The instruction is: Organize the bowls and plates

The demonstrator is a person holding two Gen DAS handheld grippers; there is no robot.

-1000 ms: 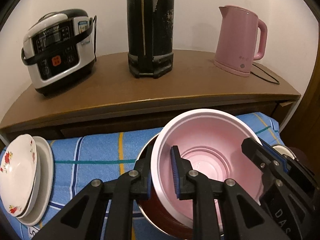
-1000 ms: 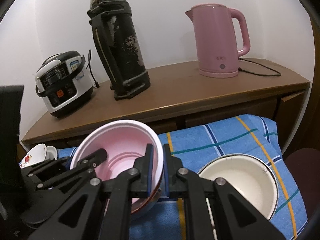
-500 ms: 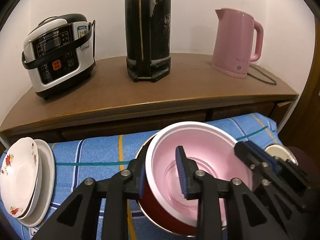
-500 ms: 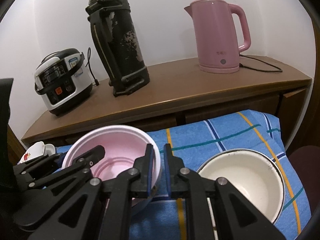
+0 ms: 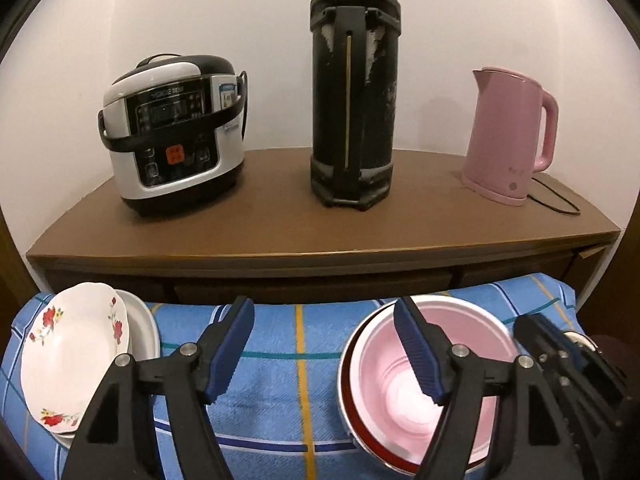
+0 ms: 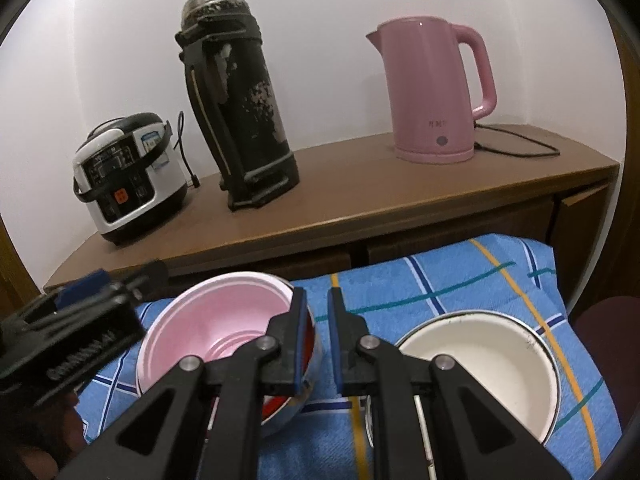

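A pink bowl sits nested inside a red-lined metal bowl on the blue checked cloth; both also show in the right wrist view, the pink bowl inside the metal bowl. My left gripper is open and empty, its right finger over the pink bowl's left rim. My right gripper is nearly closed and empty, just right of the nested bowls. A white enamel bowl sits to the right. A floral plate rests on a white plate at the left.
A wooden cabinet behind the cloth carries a rice cooker, a tall black flask and a pink kettle with its cord. The blue checked cloth covers the work surface.
My left gripper let go of the pink bowl, opened wide and drew back to the left. The pink bowl now rests level in the metal bowl. The right gripper stayed nearly closed.
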